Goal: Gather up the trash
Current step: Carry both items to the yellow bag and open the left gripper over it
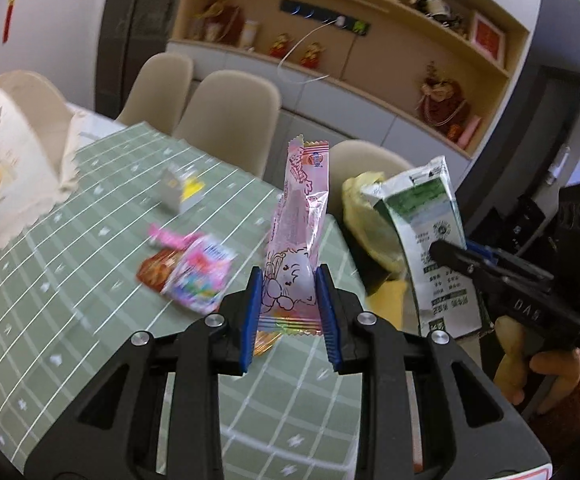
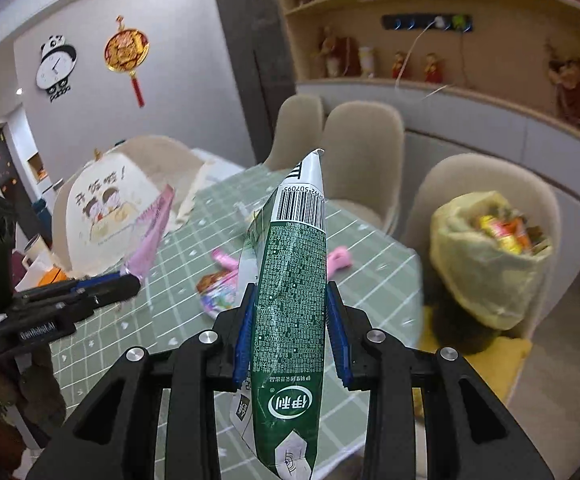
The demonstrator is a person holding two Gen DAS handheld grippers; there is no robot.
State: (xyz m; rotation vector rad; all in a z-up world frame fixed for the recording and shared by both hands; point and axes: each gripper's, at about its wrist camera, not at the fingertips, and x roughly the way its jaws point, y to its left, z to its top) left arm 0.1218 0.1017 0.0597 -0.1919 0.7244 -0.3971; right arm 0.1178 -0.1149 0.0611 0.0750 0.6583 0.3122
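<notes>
Pink film crinkles between my left claw's (image 1: pixel 288 304) blue pads: I have the wrapper (image 1: pixel 296 240) pinched near its lower seam, so the rest stands up loose above the table (image 1: pixel 70 280). It weighs next to nothing, I judge, and is slick and floppy; a grip across the flat body near a crimped end seems safest, since the seam gives the pads something to bite. My right claw (image 2: pixel 290 332) is clamped on the green-and-white carton (image 2: pixel 294 280), flattened and light but stiffer, held across its middle with the barcode end pointing away from me. It should not slip unless I ease off.

Both claws are lifted off the table and angled forward, the left low over the near edge, the right out past the corner toward the bag (image 2: pixel 486 256). That yellow bag sits open on a chair beside the table, already partly filled. More litter (image 1: pixel 194 272) lies on the cloth, well apart from both claws.
</notes>
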